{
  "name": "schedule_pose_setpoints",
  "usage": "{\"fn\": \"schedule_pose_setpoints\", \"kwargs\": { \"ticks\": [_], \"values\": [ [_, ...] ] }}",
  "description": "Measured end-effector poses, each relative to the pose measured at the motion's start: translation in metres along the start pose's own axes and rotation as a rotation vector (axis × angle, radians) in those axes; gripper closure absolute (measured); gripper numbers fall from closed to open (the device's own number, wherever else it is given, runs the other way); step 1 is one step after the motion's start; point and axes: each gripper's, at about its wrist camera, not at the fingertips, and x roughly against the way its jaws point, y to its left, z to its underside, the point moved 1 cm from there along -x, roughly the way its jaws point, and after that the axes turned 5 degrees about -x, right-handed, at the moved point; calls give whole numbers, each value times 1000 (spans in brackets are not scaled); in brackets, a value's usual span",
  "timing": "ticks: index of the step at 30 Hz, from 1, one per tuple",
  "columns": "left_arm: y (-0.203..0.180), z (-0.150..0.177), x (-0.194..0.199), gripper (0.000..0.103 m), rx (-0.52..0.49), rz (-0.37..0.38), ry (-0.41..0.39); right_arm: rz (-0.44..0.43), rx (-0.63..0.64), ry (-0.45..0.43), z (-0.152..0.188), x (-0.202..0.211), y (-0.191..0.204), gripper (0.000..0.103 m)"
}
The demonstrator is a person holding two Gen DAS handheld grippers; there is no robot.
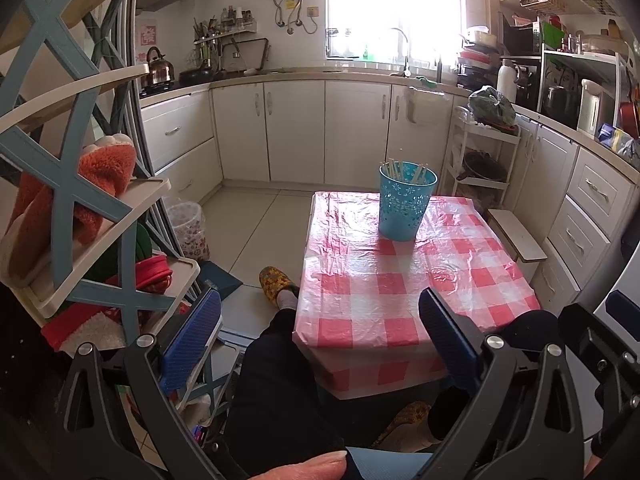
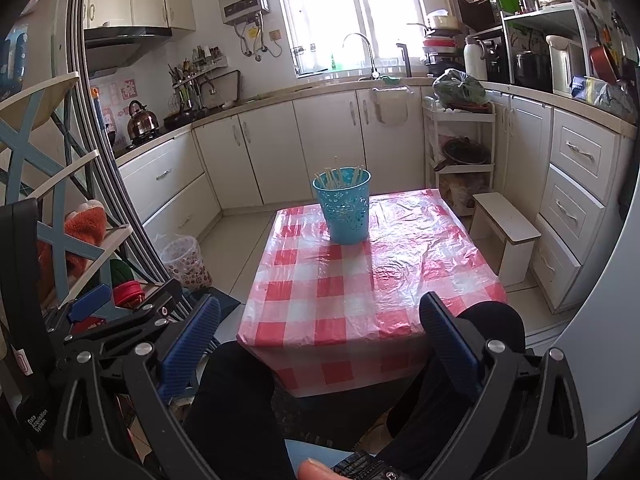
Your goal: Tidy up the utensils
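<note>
A blue perforated cup (image 1: 406,202) stands upright on the far part of a small table with a red-and-white checked cover (image 1: 400,292). Several pale chopsticks (image 1: 404,170) stand inside it. In the right wrist view the cup (image 2: 344,210) and its chopsticks (image 2: 340,176) sit at the table's (image 2: 360,292) far left. My left gripper (image 1: 320,336) is open and empty, held back over my lap, short of the table's near edge. My right gripper (image 2: 320,334) is open and empty too, also short of the near edge. The left gripper's side shows in the right wrist view (image 2: 120,312).
A blue-framed shelf rack with slippers (image 1: 80,208) stands close on the left. A white stool (image 2: 506,226) stands right of the table, with white cabinets (image 1: 296,132) behind. A bin (image 2: 184,258) stands on the floor at left. My legs (image 2: 240,400) are under the near edge.
</note>
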Motion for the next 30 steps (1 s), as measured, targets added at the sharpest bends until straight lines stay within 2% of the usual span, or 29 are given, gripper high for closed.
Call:
{"fn": "schedule_pose_setpoints", "kwargs": {
  "ticks": [30],
  "values": [
    [3,1,0,8,8,-5,-4,0,11,8,0,-1,4,7]
  ]
}}
